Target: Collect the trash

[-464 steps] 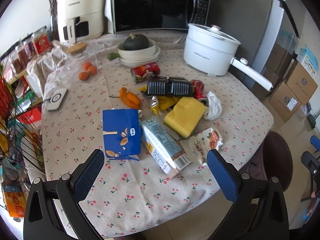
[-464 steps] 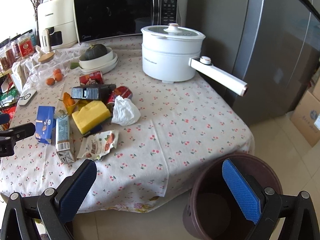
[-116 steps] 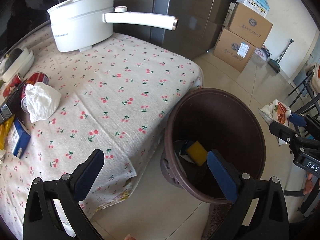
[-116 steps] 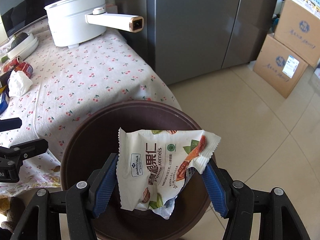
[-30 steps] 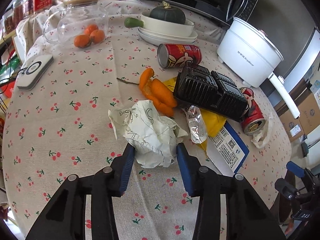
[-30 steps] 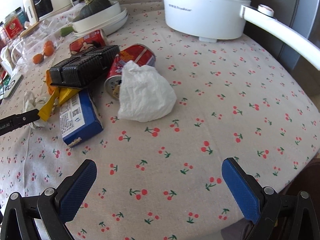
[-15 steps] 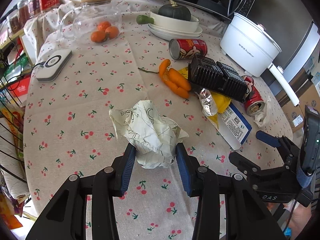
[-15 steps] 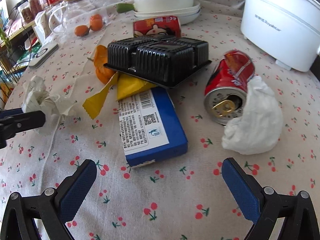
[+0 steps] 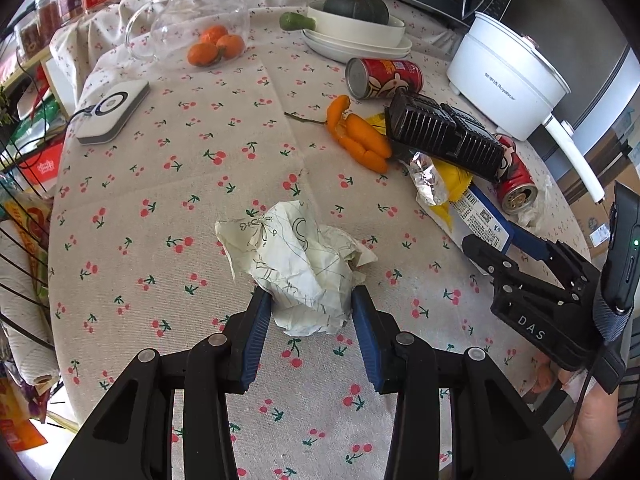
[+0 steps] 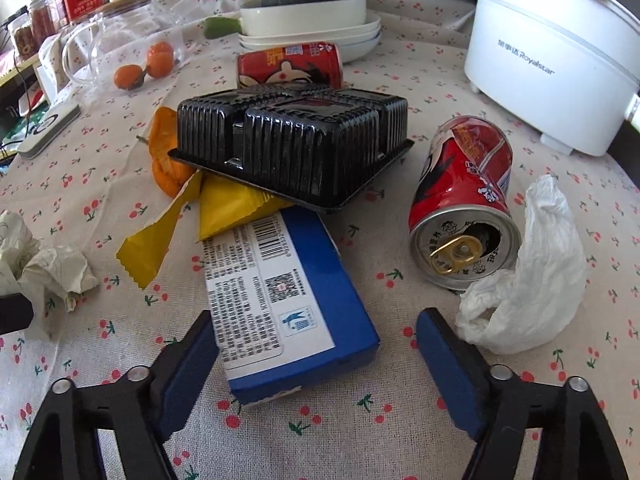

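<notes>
Crumpled paper [image 9: 304, 264] sits near us on the tablecloth [image 9: 160, 208], clamped in our left gripper [image 9: 312, 320]. Our right gripper [image 10: 316, 344] is closing around the blue box [image 10: 288, 300], its right pad not yet touching.

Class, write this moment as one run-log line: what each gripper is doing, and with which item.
left gripper: shut on crumpled paper | right gripper: jaws closing around blue carton, not yet gripped | table: more trash remains

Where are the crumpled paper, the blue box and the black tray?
crumpled paper [image 9: 298, 264], left wrist view, middle of the wad between the pads.
blue box [image 10: 280, 292], right wrist view, its white printed label.
black tray [image 10: 296, 140], right wrist view, ribbed front wall.
</notes>
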Demonstrator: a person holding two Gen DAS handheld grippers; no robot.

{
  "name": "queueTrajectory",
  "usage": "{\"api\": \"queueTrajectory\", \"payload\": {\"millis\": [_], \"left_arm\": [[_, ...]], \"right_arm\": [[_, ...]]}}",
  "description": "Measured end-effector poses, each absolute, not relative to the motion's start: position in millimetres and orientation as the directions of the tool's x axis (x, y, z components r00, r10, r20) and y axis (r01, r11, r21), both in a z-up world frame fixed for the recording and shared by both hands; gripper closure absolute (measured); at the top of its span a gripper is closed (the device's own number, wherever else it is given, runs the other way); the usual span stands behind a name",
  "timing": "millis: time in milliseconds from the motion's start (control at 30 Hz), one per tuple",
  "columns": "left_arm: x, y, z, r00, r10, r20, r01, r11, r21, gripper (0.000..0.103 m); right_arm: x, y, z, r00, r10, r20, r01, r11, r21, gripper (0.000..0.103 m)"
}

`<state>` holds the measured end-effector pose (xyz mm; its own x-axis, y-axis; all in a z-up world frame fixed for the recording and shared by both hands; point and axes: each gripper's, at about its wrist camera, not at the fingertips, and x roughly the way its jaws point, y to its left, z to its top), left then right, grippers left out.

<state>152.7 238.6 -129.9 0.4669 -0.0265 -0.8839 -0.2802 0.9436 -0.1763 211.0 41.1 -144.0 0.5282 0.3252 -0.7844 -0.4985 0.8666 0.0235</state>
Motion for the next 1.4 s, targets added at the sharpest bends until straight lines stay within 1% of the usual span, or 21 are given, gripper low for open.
{"api": "queueTrajectory", "payload": {"millis": [33,200,400,600,1033,1400], "left_arm": [[152,238,-129,0.467,-0.031,-0.884,-0.284,0.941,-0.183,0.059],[145,228,-121,0.47,-0.055,-0.881,-0.287,0.935,-0.211,0.059],[134,208,-107,0.487,-0.079,-0.87,-0.283,0.928,-0.242,0.059],[127,179,-98,0.496,-0.108,-0.862,-0.254,0.931,-0.263,0.059],[134,101,-86,0.497,-0.181,-0.849,-0.118,0.955,-0.273,0.059],[159,27,-88,0.468,-0.255,-0.846,0.011,0.959,-0.283,0.059]], "right_arm": [[209,42,-143,0.522,0.332,-0.785,-0.51,0.86,0.024,0.037],[192,41,-136,0.496,0.332,-0.802,-0.547,0.837,0.009,0.037],[170,19,-115,0.456,0.351,-0.818,-0.549,0.834,0.052,0.038],[146,-14,-94,0.447,0.346,-0.825,-0.539,0.84,0.06,0.038],[125,-122,-64,0.484,0.284,-0.828,-0.41,0.909,0.072,0.038],[119,-218,-62,0.513,0.198,-0.835,-0.27,0.961,0.062,0.038]]}}
